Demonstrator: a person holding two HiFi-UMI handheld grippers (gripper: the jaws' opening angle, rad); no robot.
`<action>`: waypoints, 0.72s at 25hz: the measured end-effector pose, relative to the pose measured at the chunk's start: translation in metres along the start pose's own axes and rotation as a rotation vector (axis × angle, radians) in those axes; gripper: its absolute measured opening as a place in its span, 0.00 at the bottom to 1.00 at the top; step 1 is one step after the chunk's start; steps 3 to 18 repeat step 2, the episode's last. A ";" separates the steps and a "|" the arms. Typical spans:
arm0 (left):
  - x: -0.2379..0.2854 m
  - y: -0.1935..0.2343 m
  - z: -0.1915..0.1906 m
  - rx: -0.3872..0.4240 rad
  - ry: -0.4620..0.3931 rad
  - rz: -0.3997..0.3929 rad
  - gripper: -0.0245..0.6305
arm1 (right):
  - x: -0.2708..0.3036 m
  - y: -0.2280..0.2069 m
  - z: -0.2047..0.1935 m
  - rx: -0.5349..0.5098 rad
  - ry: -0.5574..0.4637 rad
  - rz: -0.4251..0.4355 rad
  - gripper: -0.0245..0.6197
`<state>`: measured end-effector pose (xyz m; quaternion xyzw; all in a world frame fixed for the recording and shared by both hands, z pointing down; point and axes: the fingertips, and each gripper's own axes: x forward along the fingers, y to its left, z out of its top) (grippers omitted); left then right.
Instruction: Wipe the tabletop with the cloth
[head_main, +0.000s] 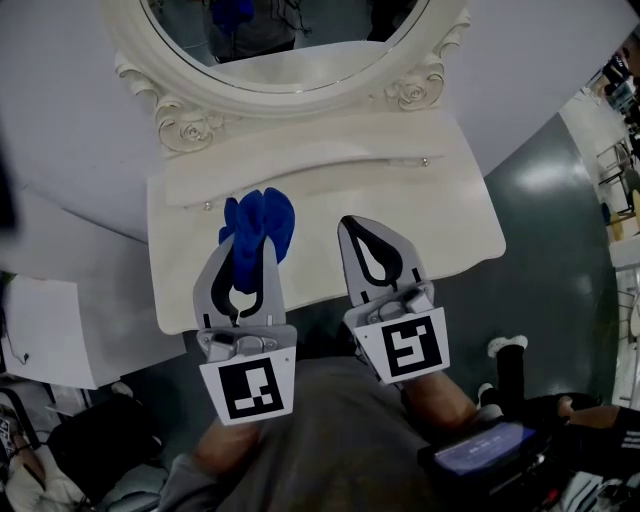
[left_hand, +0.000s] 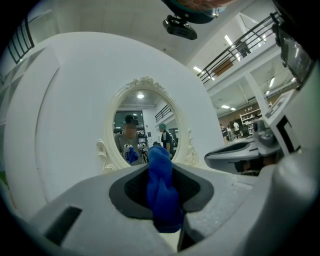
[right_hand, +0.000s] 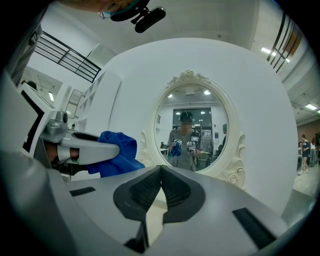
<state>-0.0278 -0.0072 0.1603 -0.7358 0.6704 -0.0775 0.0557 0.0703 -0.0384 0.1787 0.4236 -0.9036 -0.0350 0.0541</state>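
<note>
A bunched blue cloth (head_main: 259, 225) sticks out of my left gripper (head_main: 246, 262), which is shut on it above the white dressing tabletop (head_main: 320, 200). In the left gripper view the cloth (left_hand: 162, 192) is pinched between the dark pads and stands up in front of the mirror. My right gripper (head_main: 368, 245) hovers beside it over the tabletop's front edge, jaws shut with nothing between them (right_hand: 161, 186). From the right gripper view the cloth (right_hand: 117, 152) and the left gripper show at the left.
An oval mirror (head_main: 290, 50) in an ornate white frame stands at the back of the tabletop, with a raised shelf and small knobs (head_main: 424, 161) below it. White boards (head_main: 50, 330) lie on the floor at left. A shoe (head_main: 505, 346) and a dark device (head_main: 485, 450) sit lower right.
</note>
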 end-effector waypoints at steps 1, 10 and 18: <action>0.000 -0.001 0.000 0.002 0.000 -0.003 0.19 | 0.000 0.000 0.000 0.000 0.000 -0.001 0.06; 0.000 -0.002 0.000 0.003 0.001 -0.007 0.19 | 0.000 0.000 0.000 0.000 0.001 -0.001 0.06; 0.000 -0.002 0.000 0.003 0.001 -0.007 0.19 | 0.000 0.000 0.000 0.000 0.001 -0.001 0.06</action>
